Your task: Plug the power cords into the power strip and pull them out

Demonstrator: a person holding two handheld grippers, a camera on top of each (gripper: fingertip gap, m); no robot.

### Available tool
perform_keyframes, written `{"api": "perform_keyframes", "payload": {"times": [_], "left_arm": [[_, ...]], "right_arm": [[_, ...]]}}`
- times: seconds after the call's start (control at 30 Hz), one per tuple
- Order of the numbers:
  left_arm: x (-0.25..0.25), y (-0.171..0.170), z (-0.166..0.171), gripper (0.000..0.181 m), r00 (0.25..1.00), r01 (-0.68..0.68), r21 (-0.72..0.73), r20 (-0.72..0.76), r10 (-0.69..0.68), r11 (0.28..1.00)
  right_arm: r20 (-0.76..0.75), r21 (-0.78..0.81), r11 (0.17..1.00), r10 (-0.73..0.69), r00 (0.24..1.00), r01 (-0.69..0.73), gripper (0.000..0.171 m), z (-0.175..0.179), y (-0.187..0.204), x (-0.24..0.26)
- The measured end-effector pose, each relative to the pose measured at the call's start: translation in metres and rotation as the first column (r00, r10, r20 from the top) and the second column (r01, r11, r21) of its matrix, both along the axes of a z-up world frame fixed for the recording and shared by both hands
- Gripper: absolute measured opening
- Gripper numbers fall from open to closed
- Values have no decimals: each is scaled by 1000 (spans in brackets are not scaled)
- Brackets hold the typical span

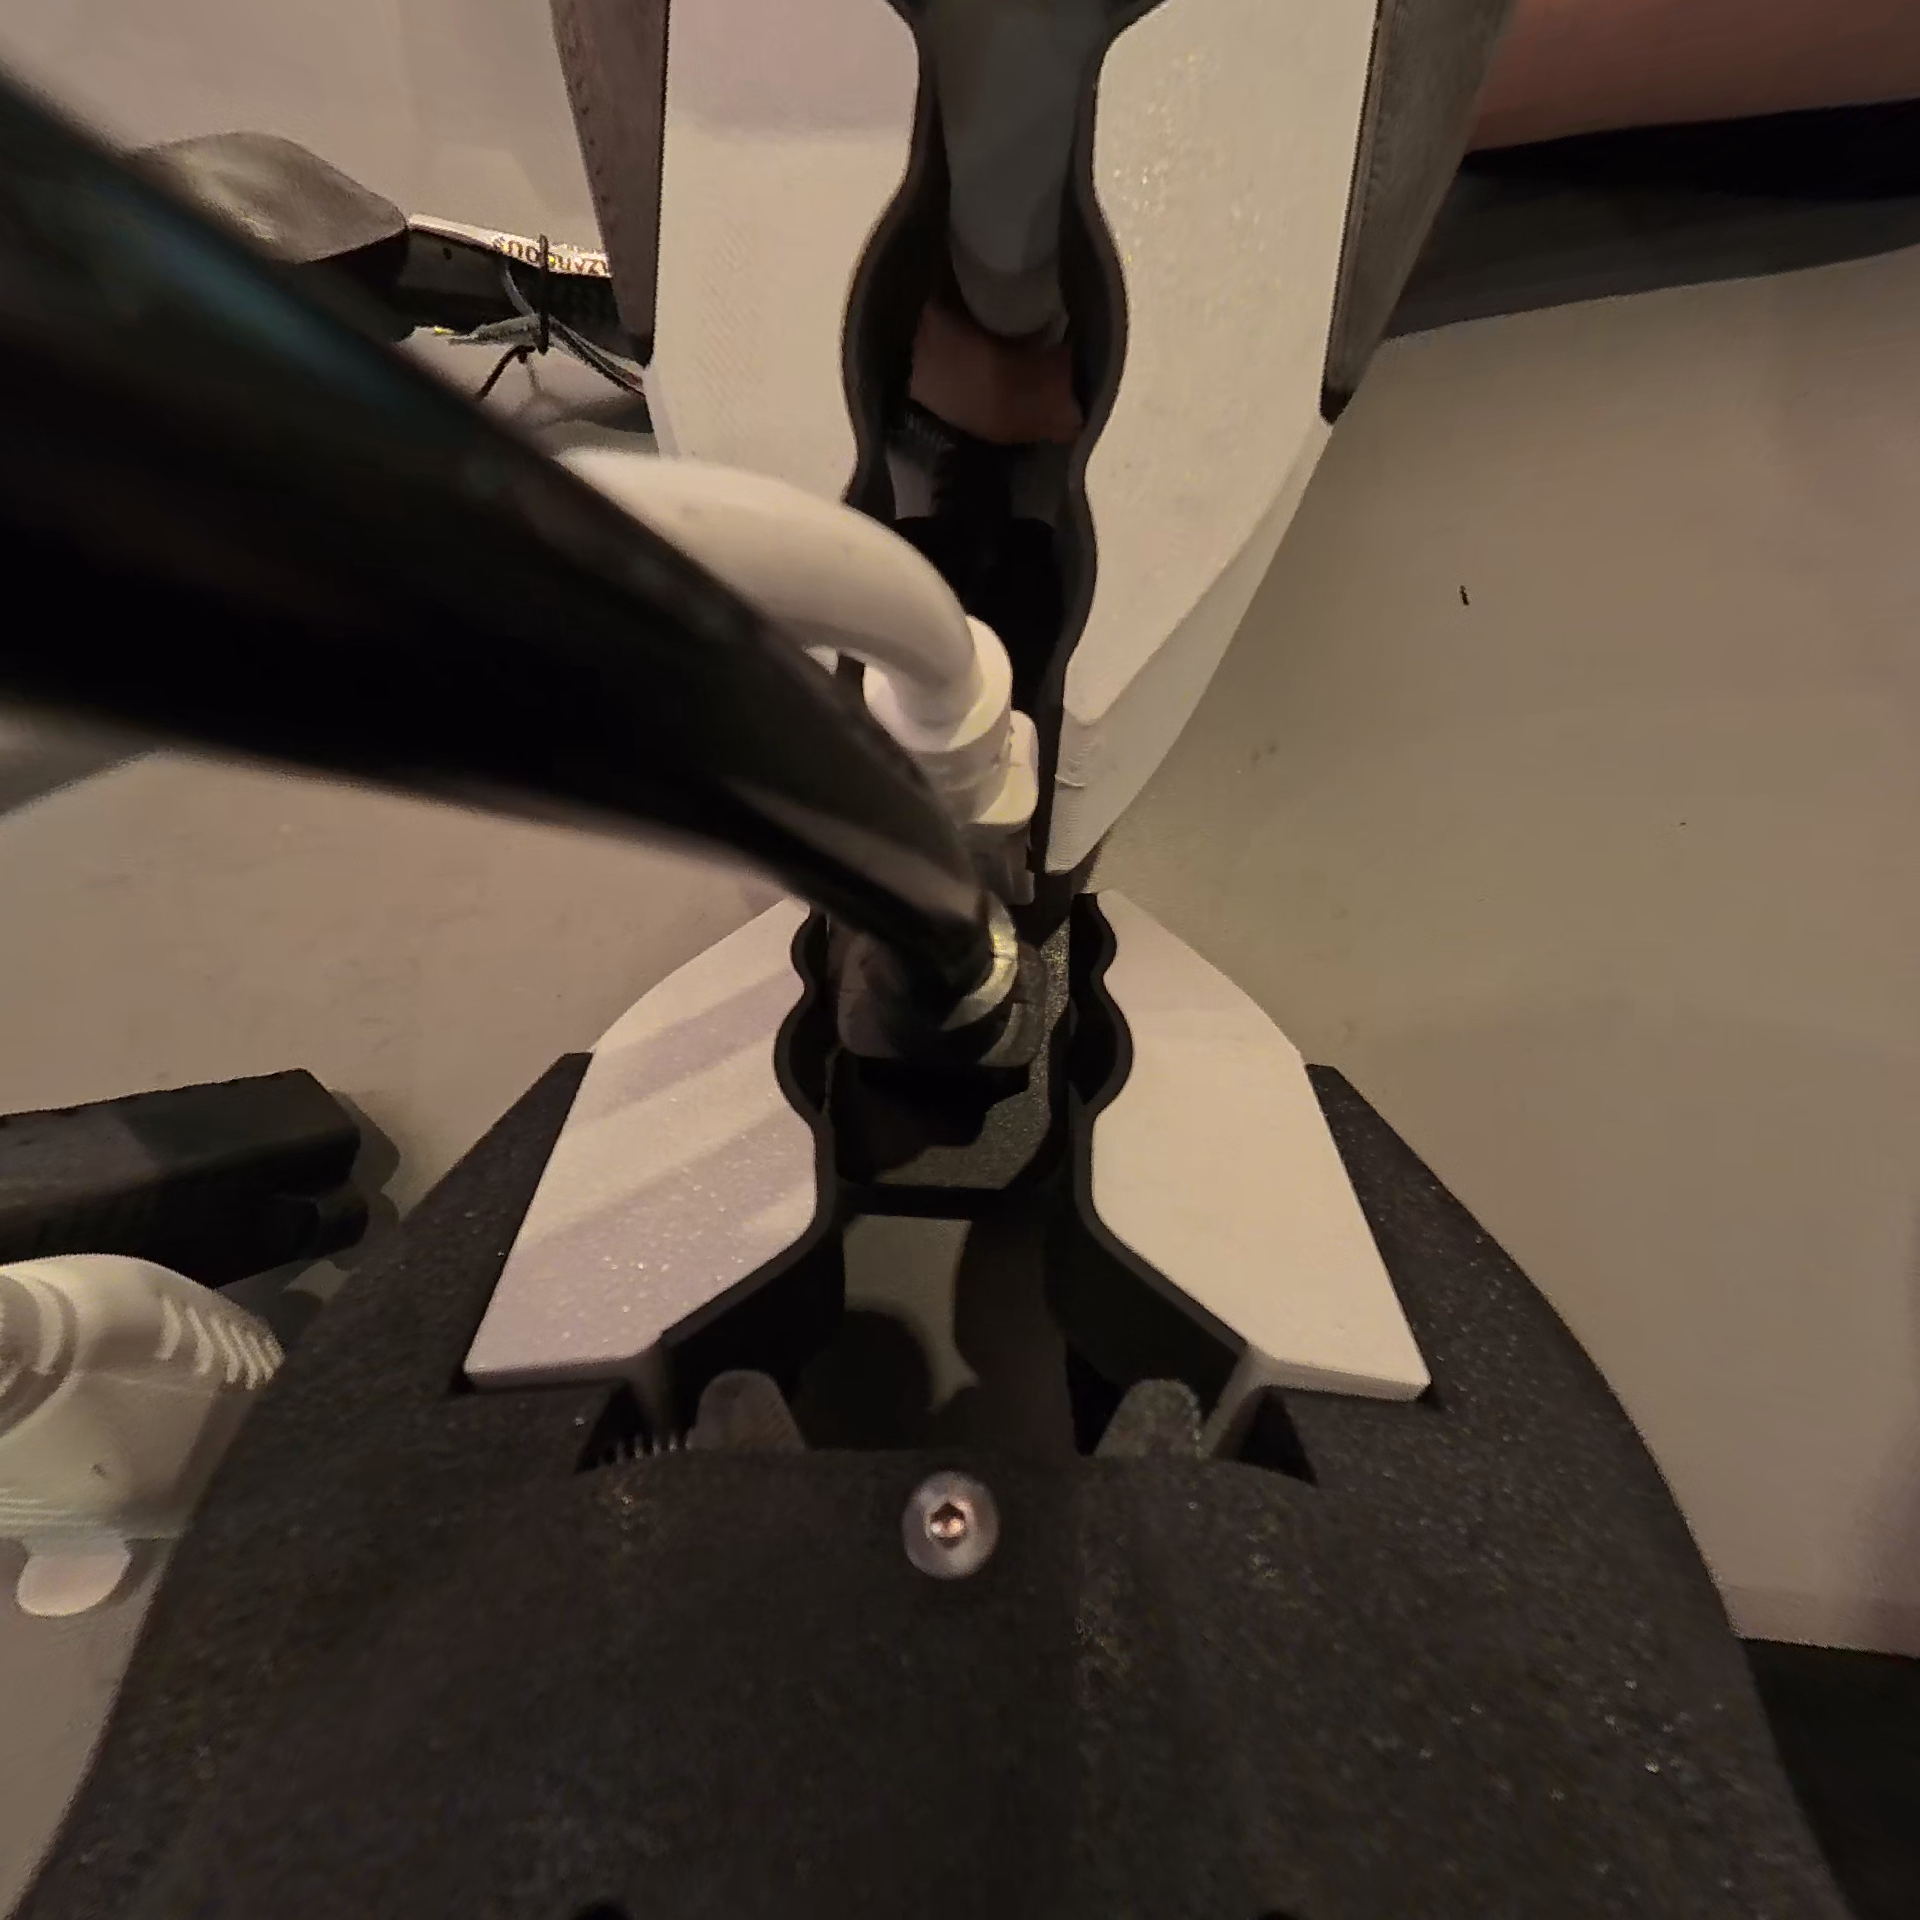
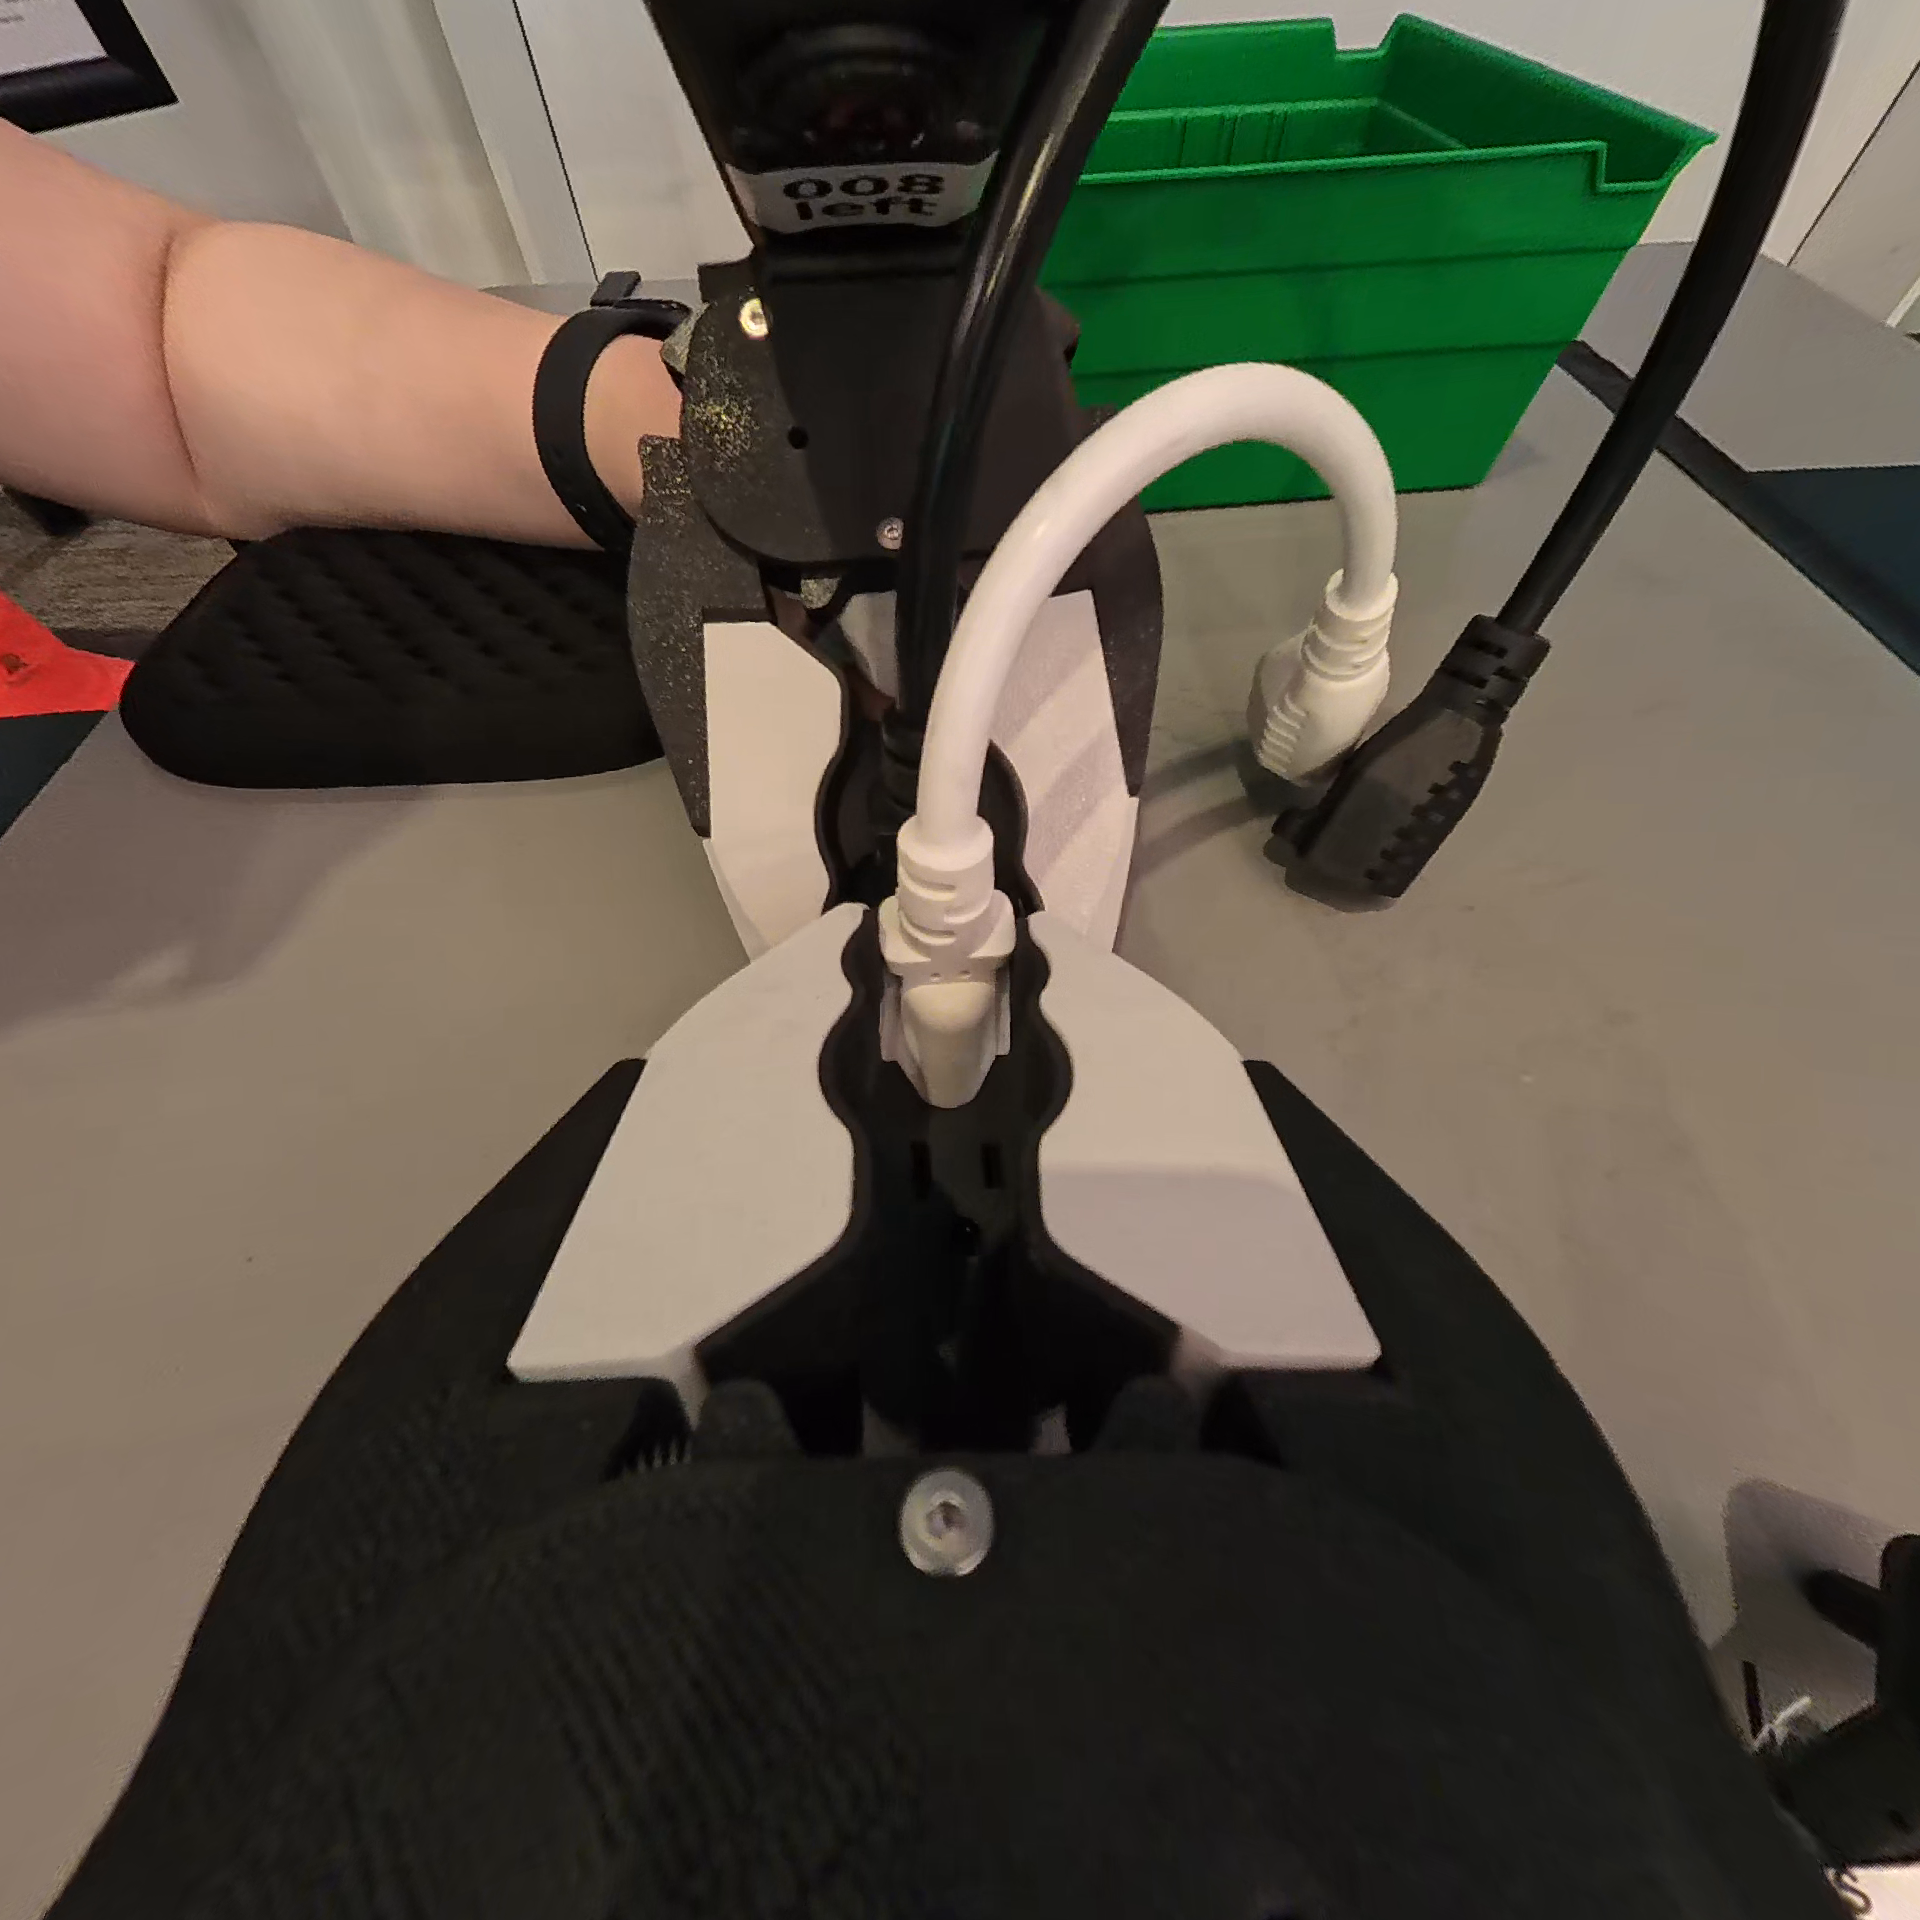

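A: We see the right gripper (image 2: 940,1023) with jaws clamped on the white plug (image 2: 943,997), seated in the black power strip (image 2: 951,1174) beneath.

B: We see the left gripper (image 1: 956,997) opposite, jaws closed on the black cord's plug (image 1: 940,1003). Both plugs stand upright on the table (image 2: 364,1039); extraction likely runs straight upward.

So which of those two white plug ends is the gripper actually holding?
The nearer white plug, standing upright between the right gripper fingers. The other white plug lies untouched on the table, beside a black connector.
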State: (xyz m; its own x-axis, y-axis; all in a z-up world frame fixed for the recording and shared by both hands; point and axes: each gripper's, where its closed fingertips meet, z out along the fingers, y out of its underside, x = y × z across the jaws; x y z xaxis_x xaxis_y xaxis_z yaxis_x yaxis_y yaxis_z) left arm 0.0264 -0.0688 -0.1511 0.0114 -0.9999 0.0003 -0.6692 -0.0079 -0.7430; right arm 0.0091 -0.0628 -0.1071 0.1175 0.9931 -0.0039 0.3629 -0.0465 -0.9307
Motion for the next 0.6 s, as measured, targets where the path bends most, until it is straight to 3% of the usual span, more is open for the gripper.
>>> {"api": "perform_keyframes", "payload": {"times": [0.6], "left_arm": [[-3, 0, 1, 45, 1000, 8, -11, 8, -8, 1000]], "right_arm": [[-41, 18, 999, -35, 999, 36, 20, 6, 1, -4]]}}
